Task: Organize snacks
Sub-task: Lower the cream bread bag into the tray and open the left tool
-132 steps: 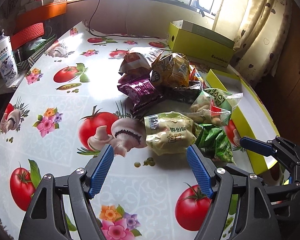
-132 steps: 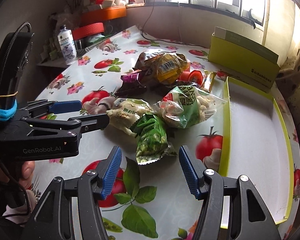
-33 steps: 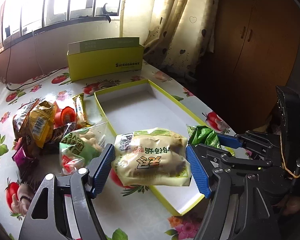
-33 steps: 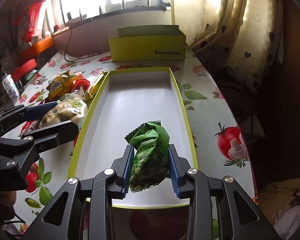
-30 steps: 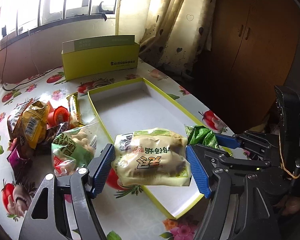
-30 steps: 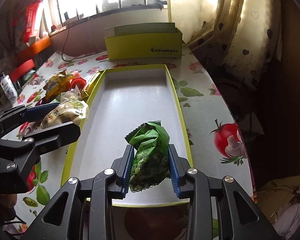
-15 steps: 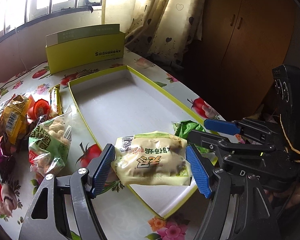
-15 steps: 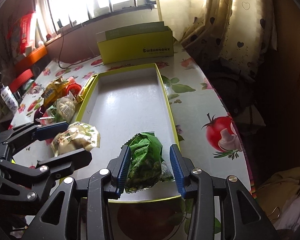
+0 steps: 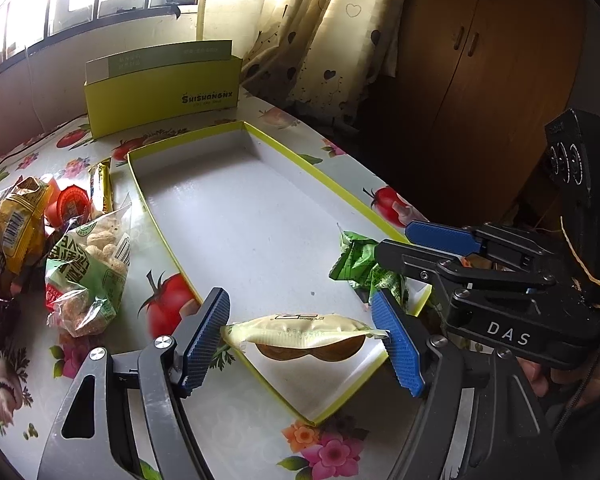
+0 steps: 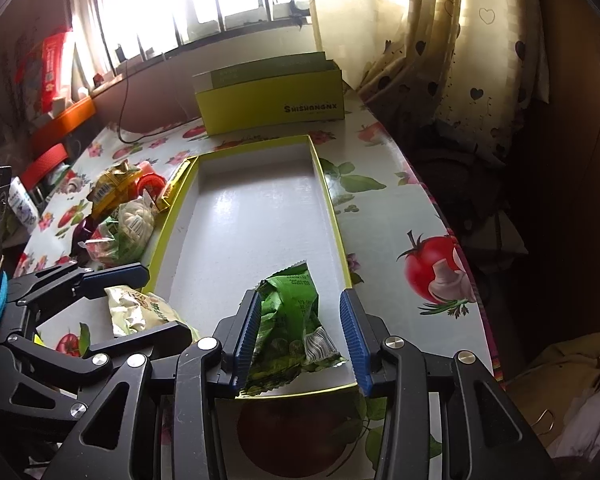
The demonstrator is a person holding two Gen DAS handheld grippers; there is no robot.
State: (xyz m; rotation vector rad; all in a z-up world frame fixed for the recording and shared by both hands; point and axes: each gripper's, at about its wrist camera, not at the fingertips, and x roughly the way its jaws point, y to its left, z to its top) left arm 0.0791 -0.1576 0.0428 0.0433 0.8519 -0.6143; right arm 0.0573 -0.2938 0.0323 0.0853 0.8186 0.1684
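Note:
A shallow white tray with a yellow-green rim [image 9: 236, 216] [image 10: 260, 208] lies on the fruit-print table. My left gripper [image 9: 304, 336] is open around a pale yellow snack pack [image 9: 304, 330], which is seen edge-on over the tray's near end; it also shows in the right wrist view [image 10: 140, 308]. My right gripper [image 10: 300, 332] is open around a green snack pack [image 10: 292, 320] resting in the tray's near right corner, also seen in the left wrist view [image 9: 360, 264]. The pack leans on the left pad.
A pile of snacks lies left of the tray: a peanut bag [image 9: 88, 264], a yellow bag [image 9: 16, 220], a red cup [image 9: 72, 204]. An upright yellow-green box [image 9: 160, 92] stands behind the tray. The table edge, curtain and a wooden cabinet are on the right.
Both grippers opened. The green pack dropped into the tray's near corner. The pale yellow pack tipped from face-on to edge-on between the left fingers, lower over the tray.

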